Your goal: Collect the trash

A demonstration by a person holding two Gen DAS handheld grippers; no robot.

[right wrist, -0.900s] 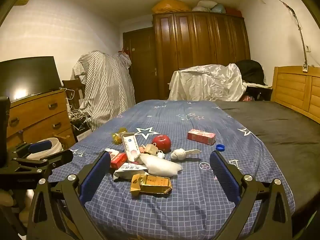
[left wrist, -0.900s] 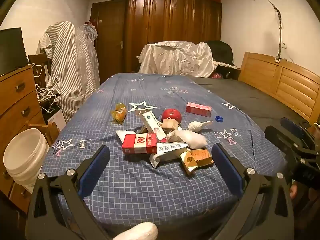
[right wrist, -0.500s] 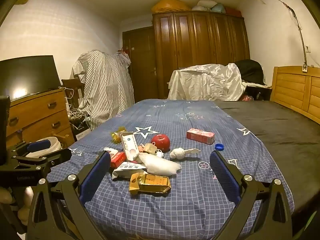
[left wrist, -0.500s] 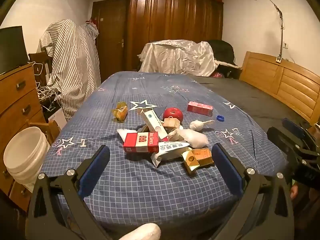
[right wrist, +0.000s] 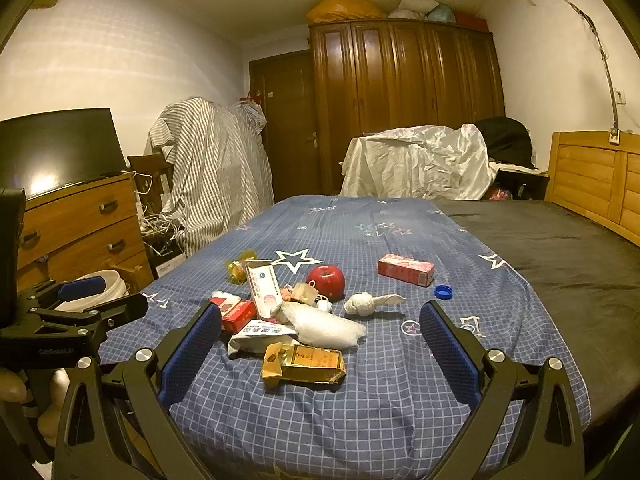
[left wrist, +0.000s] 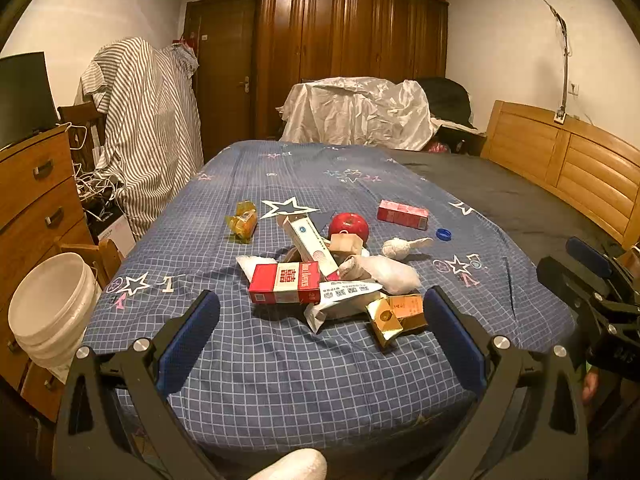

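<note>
Trash lies heaped on the bed (left wrist: 280,368): red carton (left wrist: 285,283), gold box (right wrist: 303,364), white wrapper (left wrist: 344,294). We hold left gripper (left wrist: 320,340) and right gripper (right wrist: 320,344) short of it, jaws apart, empty.

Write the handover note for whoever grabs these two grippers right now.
Left gripper: open, empty, short of the trash pile.
Right gripper: open, empty, also short of the pile.
Trash lies on the blue bedspread: red box, gold box, white wrapper, bubble wrap, pink carton, blue cap, yellow wrapper, crumpled tissue. A red apple sits among it.
White bucket stands on the floor left of the bed.
Done: nothing collected as far as shown.
Left: everything on the bedspread.
</note>
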